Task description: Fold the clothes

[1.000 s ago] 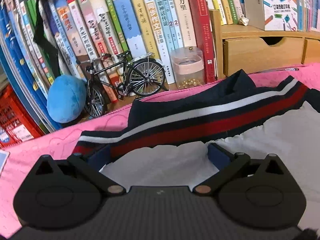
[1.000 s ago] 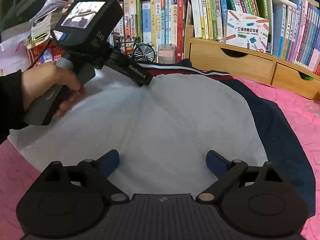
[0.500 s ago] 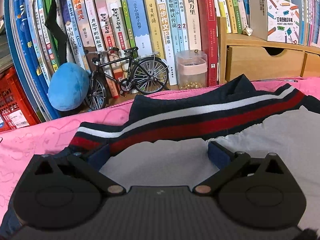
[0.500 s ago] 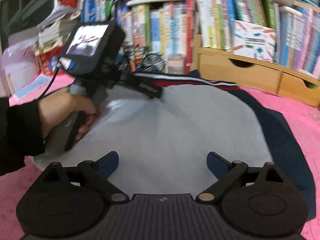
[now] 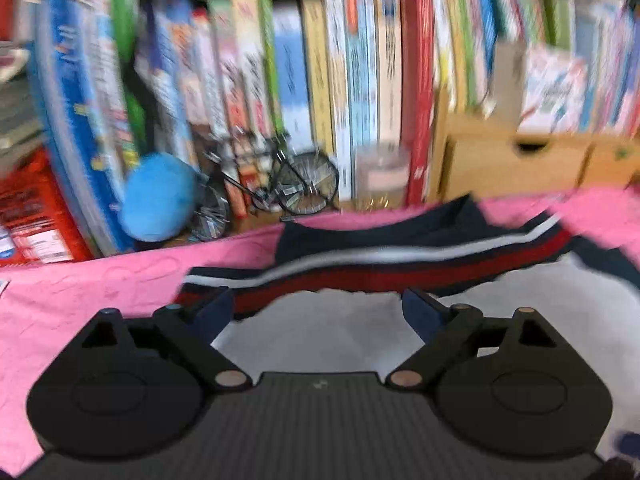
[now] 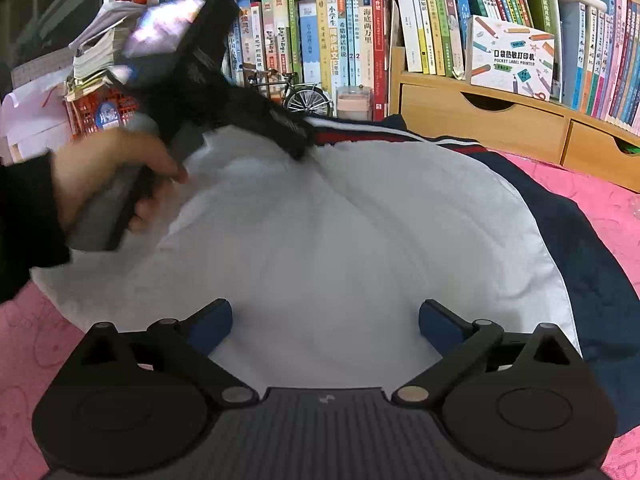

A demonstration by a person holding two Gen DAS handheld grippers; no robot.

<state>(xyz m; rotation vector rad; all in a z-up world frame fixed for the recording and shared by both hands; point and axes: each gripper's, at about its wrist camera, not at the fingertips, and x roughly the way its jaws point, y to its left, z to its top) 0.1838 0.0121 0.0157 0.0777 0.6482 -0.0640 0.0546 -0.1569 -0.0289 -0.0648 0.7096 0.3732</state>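
Observation:
A garment with a white body [image 6: 340, 232], navy sides [image 6: 592, 248] and a navy, white and red striped band [image 5: 380, 268] lies flat on the pink cloth [image 5: 80, 300]. My left gripper [image 5: 316, 312] is open and empty over the white cloth just short of the striped band; this view is blurred. It also shows in the right wrist view [image 6: 298, 148], held in a hand at the garment's far left. My right gripper [image 6: 324, 324] is open and empty over the near part of the white body.
A bookshelf with several books [image 6: 340, 32], a model bicycle [image 6: 296, 92], a small jar [image 6: 354, 102] and a blue plush ball [image 5: 158, 198] stands behind the garment. Wooden drawers [image 6: 480, 120] are at the back right. A red basket [image 5: 28, 216] is at the left.
My left gripper has lifted and pulled back a little from the striped band, with motion blur now. My right gripper has stayed open over the white cloth.

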